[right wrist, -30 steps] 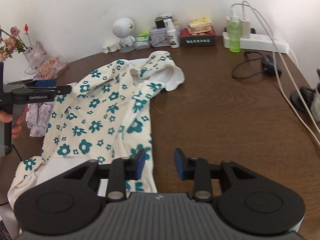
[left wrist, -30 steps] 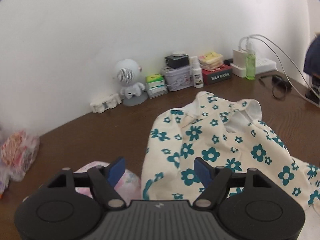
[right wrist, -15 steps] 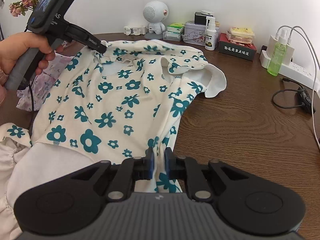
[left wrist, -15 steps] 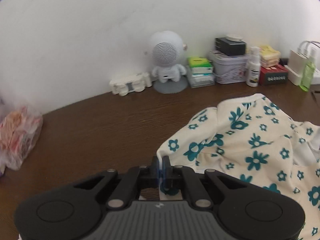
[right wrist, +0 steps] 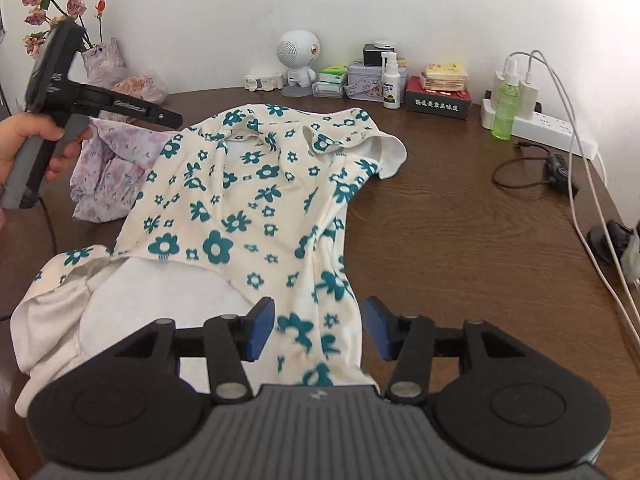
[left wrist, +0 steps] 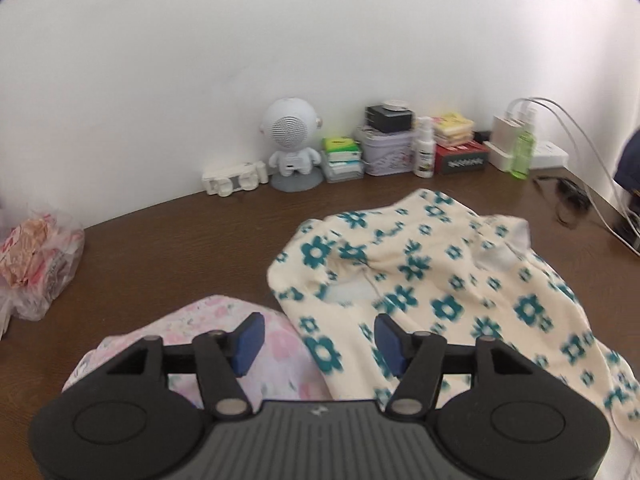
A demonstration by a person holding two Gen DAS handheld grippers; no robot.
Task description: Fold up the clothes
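Both tongs wide open, gripping nothing: left tongs (left wrist: 316,340) and right tongs (right wrist: 320,330) just over the cream flowered shirt (right wrist: 256,200), spread on the brown bench (right wrist: 460,240). Beside it, blurry pink cloth (left wrist: 276,344), maybe another garment.

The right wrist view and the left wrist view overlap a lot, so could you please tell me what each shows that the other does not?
Only the right wrist view shows the dried flowers, the hand holding the left gripper, and the open right gripper. Only the left wrist view shows the left gripper's open blue pads. Both show the floral garment, the pink garment, the robot-shaped speaker and the green bottle.
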